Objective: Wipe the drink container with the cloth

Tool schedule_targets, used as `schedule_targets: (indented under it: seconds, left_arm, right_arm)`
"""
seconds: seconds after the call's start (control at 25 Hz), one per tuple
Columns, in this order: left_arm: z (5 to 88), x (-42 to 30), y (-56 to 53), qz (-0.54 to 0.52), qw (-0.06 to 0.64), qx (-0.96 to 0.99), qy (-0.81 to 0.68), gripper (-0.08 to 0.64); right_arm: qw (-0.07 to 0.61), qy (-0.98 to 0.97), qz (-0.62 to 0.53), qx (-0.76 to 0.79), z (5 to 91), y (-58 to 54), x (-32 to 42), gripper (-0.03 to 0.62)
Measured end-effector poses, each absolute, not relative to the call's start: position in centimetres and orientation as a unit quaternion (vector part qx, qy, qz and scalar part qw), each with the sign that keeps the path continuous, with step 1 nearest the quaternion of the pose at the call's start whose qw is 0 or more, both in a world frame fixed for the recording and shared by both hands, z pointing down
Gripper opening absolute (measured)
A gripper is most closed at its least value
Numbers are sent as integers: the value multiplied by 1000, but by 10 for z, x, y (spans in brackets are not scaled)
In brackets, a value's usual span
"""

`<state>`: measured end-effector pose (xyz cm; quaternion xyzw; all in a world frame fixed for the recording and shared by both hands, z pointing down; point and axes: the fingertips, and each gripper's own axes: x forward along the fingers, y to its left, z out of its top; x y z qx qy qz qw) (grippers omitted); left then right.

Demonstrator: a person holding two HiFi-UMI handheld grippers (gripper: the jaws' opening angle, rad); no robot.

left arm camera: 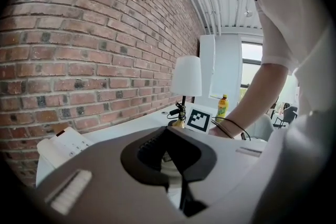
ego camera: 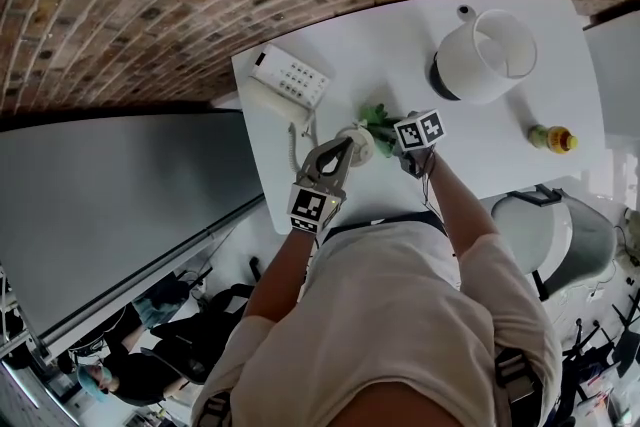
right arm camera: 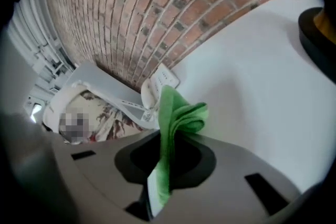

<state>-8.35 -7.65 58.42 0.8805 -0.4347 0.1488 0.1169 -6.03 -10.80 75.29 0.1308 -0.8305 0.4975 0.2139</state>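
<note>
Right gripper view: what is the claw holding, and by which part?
The right claw is shut on the green cloth, pinching it by its lower end; the rest of the cloth stands folded above the jaws.

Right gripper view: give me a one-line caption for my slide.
Right tongs shut on a folded green cloth, held over a white table that runs along a brick wall.

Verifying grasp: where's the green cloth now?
The green cloth is clamped in the right gripper, mid-table in the head view, beside the white round drink container that the left gripper holds.
</note>
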Motion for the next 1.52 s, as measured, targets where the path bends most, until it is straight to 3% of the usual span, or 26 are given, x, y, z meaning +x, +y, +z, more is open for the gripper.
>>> schedule_targets:
  seconds: [0.16,0.96,1.24,1.52]
  left_arm:
    - [585,-87,-76,149,139,876,-438,6]
    - [584,-84,-76,157,105,885,-426,6]
    - [586,-83,-75,166,102,886,-422,8]
    - [585,-83,-76,163,100,887,-421,8]
  right_arm:
    - [171,-833,518,91,732,-105,-60,43]
    - [21,-834,552,-22,627,-104,-47,43]
    - [2,-842,539,-6,611,-105,-43,43]
    - [37,-848,524,74,636,-106,-23,43]
